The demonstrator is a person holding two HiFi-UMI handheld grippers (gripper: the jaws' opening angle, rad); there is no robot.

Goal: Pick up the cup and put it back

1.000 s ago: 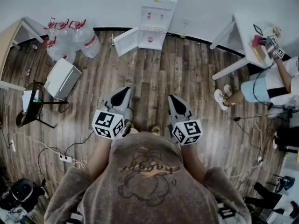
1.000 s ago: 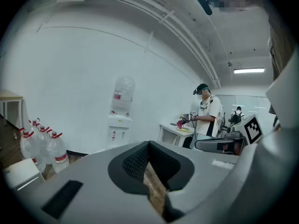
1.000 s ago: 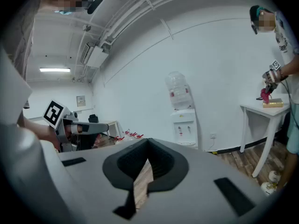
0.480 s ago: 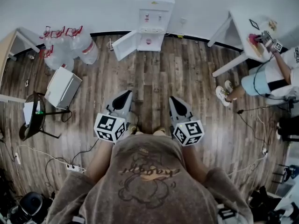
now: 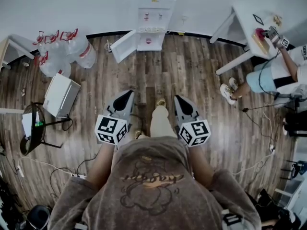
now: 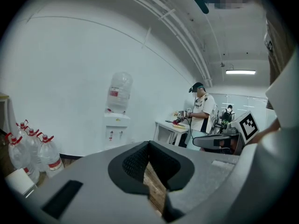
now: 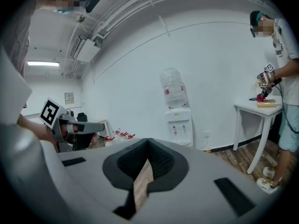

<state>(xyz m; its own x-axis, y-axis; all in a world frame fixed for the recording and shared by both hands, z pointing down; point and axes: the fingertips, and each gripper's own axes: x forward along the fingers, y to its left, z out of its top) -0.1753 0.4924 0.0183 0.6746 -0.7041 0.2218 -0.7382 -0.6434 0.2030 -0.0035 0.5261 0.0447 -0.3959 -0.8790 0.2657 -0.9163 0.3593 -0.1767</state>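
Observation:
No cup can be made out in any view. In the head view my left gripper (image 5: 125, 96) and right gripper (image 5: 178, 99) are held side by side over the wooden floor. Both point toward a white water dispenser (image 5: 152, 13) at the far wall. Each is shut with nothing between its jaws. In the left gripper view the left gripper (image 6: 148, 146) has its pads meeting, with the dispenser (image 6: 116, 129) far ahead. The right gripper (image 7: 148, 143) looks the same in its own view, the dispenser (image 7: 180, 120) standing beyond it.
The dispenser's lower door (image 5: 125, 44) hangs open. Several water bottles (image 5: 62, 51) and a white box (image 5: 62, 94) lie at the left, by a black stand (image 5: 33, 126). A white table (image 5: 249, 28) with another person (image 5: 283, 75) is at the right. Cables trail on the floor.
The whole scene has shifted: I have walked closer to the dispenser, and a leg now shows between the grippers. Both grippers stay shut and side by side.

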